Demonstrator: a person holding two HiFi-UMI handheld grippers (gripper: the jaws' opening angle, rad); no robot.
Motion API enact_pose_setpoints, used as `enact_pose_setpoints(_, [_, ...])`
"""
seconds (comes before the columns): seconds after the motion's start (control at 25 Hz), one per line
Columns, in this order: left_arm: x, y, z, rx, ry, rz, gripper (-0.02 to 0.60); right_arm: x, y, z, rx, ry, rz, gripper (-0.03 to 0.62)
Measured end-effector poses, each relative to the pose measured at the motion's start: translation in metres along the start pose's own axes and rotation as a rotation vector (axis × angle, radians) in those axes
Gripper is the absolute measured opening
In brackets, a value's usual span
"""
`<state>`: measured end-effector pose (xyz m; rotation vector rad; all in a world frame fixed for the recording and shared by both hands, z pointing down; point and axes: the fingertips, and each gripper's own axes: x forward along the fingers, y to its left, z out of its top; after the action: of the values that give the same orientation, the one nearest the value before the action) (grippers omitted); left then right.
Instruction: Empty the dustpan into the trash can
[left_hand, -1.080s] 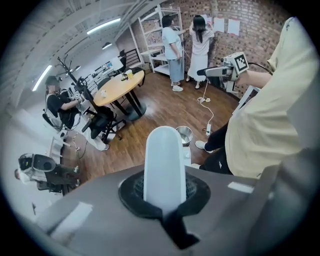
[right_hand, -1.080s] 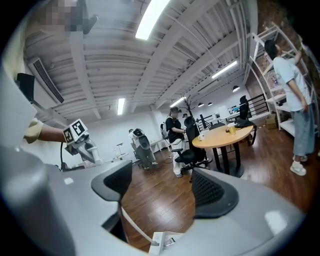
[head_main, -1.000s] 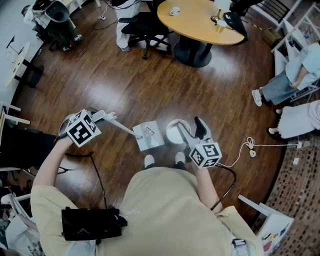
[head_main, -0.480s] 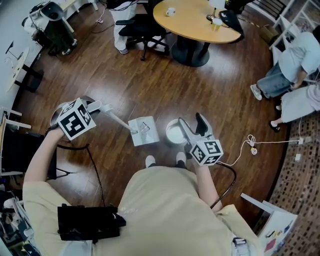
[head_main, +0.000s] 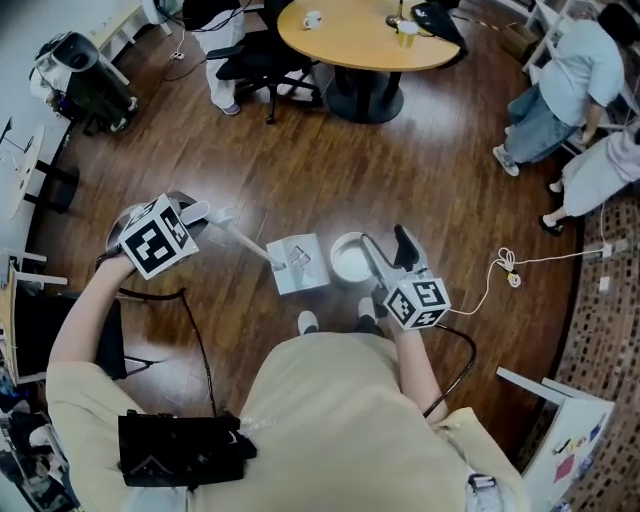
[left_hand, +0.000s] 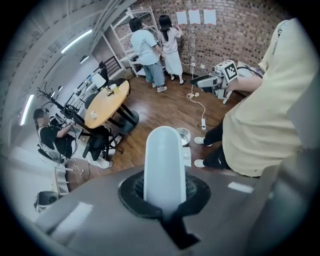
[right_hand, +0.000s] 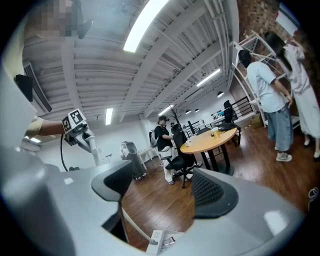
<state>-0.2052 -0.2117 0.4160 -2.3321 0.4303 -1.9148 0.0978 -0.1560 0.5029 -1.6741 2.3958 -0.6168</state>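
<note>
Left gripper (head_main: 203, 215) is clamped tight on the dustpan (head_main: 298, 264) handle; right gripper (head_main: 388, 252) gapes empty. Tipped while left of the trash can (head_main: 350, 262), its load would hit the floor (head_main: 300, 170).

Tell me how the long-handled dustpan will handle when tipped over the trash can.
The dustpan looks like thin, rigid plastic, so it is probably light and stiff. Held only at the end of its long handle by the left gripper, it may swing or sag. The handle looks smooth and rounded, so it could twist in the grip.
</note>
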Motion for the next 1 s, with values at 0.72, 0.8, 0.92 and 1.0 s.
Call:
enact_pose_setpoints(0.72, [0.072, -0.031, 0.081, -0.148, 0.026, -0.202, -0.006, -0.023, -0.044, 0.018, 0.021, -0.028, -0.111, 0.347])
enact_pose_setpoints(0.8, [0.069, -0.032, 0.088, -0.133, 0.023, -0.206, -0.006, -0.022, -0.043, 0.019, 0.022, -0.03, -0.105, 0.347])
enact_pose_setpoints(0.92, [0.076, -0.04, 0.099, -0.108, 0.041, -0.235, -0.006, -0.02, -0.043, 0.016, 0.034, -0.031, -0.096, 0.347])
enact_pose_setpoints(1.0, [0.084, -0.05, 0.112, -0.101, 0.062, -0.271, -0.006, -0.023, -0.045, 0.017, 0.042, -0.032, -0.091, 0.347])
